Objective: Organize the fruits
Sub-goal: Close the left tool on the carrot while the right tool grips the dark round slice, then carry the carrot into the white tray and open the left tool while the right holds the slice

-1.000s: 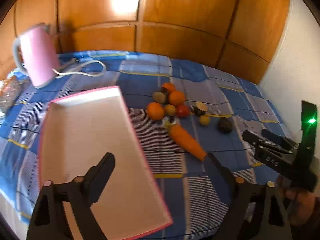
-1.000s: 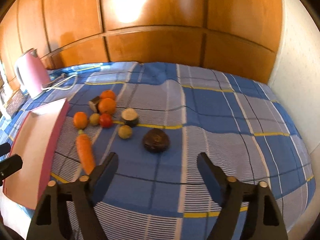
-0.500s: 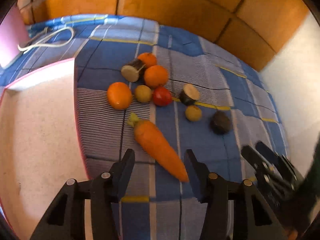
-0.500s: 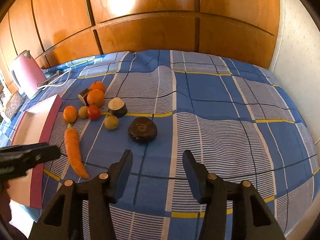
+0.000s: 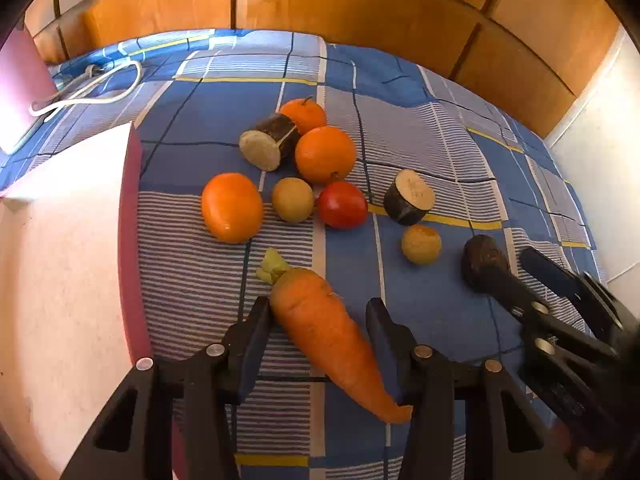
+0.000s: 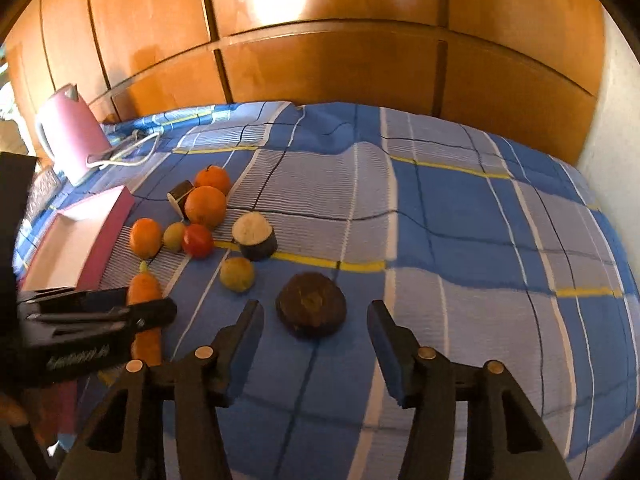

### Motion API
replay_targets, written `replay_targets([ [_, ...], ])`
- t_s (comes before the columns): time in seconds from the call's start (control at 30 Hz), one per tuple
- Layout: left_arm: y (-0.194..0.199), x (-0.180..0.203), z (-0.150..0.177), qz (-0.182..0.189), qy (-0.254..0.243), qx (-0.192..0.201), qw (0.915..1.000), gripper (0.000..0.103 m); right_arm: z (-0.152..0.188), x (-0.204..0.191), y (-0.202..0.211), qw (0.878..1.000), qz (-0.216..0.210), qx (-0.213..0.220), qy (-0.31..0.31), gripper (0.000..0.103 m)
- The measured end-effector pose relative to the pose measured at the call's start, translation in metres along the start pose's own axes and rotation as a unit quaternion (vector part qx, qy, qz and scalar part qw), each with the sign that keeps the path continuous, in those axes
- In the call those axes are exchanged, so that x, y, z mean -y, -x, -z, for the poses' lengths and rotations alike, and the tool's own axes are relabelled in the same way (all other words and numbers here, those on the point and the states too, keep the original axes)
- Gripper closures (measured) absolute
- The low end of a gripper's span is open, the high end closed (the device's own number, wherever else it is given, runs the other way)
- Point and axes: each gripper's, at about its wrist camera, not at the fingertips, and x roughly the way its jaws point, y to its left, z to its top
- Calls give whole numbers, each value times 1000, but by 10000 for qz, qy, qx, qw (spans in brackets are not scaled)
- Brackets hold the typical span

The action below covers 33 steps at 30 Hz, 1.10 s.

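An orange carrot lies on the blue checked cloth between the fingers of my left gripper. Its jaws are closing; the left pad is at the carrot, the right pad stands clear. My right gripper has its jaws opening around a dark round fruit without touching it. Beyond lie three oranges, a red tomato, two yellowish fruits and two cut dark pieces. The pink-rimmed white tray sits left of the carrot.
A pink kettle with a white cord stands at the back left. Wooden panels rise behind the cloth and a white wall is on the right. The cloth's right half holds nothing.
My left gripper swung right from over the tray, came down around the carrot and narrowed its jaws. The right gripper moved closer to the dark round fruit, which now sits between its fingers.
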Motion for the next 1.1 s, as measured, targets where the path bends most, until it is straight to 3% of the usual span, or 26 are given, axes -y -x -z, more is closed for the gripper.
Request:
replay_targets([
  [0.13, 1, -6, 0, 83, 73, 26, 9999, 53, -2, -2, -28, 9994, 54, -291, 179, 46],
  [0.2, 1, -4, 2, 68, 37, 45, 10000, 54, 0, 0, -29, 9997, 90, -166, 137, 59],
  [0.47, 6, -15, 1, 365, 244, 112, 9990, 61, 2, 10, -30, 9999, -69, -115, -59, 58],
  [0.6, 15, -16, 4, 564, 206, 161, 9981, 64, 2, 7, -31, 9999, 79, -130, 74, 58],
  [0.83, 60, -10, 4, 849, -120, 563, 9947, 70, 2, 2, -29, 9998, 126, -70, 105, 58],
  [1.1, 127, -46, 9, 1107, 229, 1071, 9878, 71, 3, -1, -29, 9997, 200, -52, 164, 58],
])
